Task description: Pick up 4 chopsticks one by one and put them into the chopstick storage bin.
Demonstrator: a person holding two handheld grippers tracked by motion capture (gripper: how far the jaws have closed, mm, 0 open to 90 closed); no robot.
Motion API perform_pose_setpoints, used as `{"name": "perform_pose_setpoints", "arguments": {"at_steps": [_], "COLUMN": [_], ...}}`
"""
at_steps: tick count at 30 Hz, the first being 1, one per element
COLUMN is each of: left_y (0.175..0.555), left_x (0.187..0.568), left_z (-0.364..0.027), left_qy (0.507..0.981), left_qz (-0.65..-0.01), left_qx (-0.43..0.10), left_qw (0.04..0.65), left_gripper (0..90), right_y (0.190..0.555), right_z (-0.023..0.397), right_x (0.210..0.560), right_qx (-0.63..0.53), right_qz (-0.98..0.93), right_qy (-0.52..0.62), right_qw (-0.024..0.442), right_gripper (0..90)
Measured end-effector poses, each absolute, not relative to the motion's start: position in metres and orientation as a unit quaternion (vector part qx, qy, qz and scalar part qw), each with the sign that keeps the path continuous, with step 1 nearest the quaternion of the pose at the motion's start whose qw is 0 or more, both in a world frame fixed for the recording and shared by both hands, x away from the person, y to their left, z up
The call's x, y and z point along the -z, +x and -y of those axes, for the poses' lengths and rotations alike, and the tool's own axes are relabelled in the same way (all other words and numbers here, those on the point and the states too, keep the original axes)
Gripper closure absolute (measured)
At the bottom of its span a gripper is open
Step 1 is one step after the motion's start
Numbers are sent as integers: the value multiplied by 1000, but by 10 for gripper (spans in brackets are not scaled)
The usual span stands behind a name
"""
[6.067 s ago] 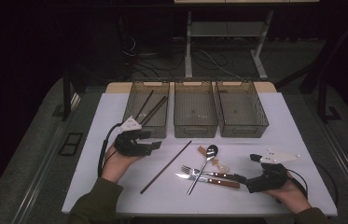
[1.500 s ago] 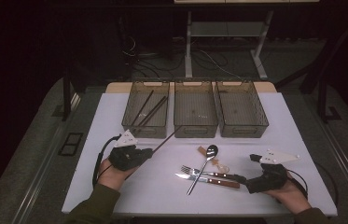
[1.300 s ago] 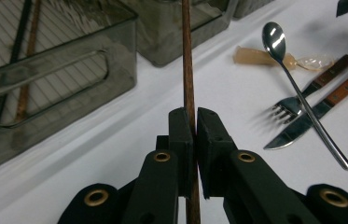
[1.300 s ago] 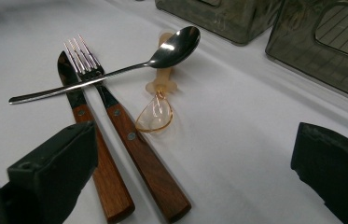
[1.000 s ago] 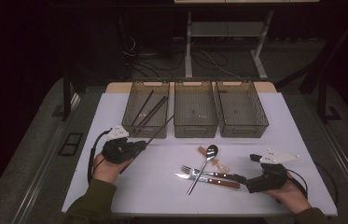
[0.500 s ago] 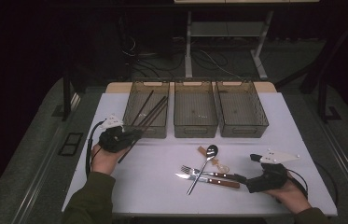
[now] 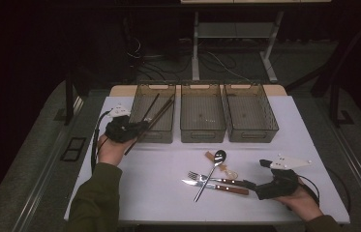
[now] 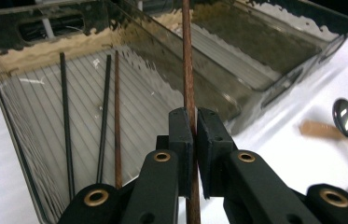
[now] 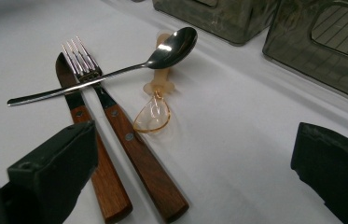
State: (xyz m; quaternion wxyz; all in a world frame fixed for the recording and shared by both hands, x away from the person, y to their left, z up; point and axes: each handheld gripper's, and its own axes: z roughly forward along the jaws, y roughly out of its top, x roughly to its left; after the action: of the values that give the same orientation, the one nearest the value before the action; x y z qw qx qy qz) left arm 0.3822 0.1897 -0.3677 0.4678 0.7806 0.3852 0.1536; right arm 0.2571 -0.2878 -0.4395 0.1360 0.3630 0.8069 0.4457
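Note:
My left gripper [image 7: 137, 129] is shut on a long brown chopstick [image 7: 156, 116] at the front left corner of the left tray [image 7: 155, 137]. The stick slants up, its far end over the tray. In the left gripper view the pads [image 8: 194, 119] pinch the chopstick [image 8: 188, 70] mid-length. Inside the tray [image 8: 17, 116] lie two black chopsticks [image 8: 64, 116] and a brown one [image 8: 116, 116]. My right gripper [image 7: 253, 185] rests open near the table's front right; its jaws [image 9: 197, 140] stand wide apart with nothing between them.
A metal spoon [image 9: 115, 70] lies across a wooden-handled fork [image 9: 115, 116] and knife [image 9: 83, 121], beside a small amber plastic spoon [image 9: 155, 112], just ahead of my right gripper. A middle tray [image 7: 202, 133] and a right tray [image 7: 253, 137] stand at the back.
My left gripper has carried the brown chopstick back and to the left, from the table's middle up to the left tray. The right gripper has stayed put.

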Motion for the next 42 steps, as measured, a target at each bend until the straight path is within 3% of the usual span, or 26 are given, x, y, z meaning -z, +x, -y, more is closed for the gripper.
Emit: {"name": "perform_pose_setpoints", "arguments": {"at_steps": [16,29,42], "left_y": [426,462,470], "left_x": [341,353,375], "left_z": [-175,-171,-174], "left_qy": [777,773,783], "left_qz": [-382,-408,-427], "left_qx": [-175,-195,-197], "left_qw": [469,445,408], "left_gripper": [845,844,844], "right_y": [257,257,257], "right_z": [288,288,288], "right_x": [440,439,439], "right_qx": [-446,-449,-449], "right_qz": [-807,-807,-807], "right_qy": [363,360,360], "right_qw": [134,133,132], "right_gripper": [8,8,8]}}
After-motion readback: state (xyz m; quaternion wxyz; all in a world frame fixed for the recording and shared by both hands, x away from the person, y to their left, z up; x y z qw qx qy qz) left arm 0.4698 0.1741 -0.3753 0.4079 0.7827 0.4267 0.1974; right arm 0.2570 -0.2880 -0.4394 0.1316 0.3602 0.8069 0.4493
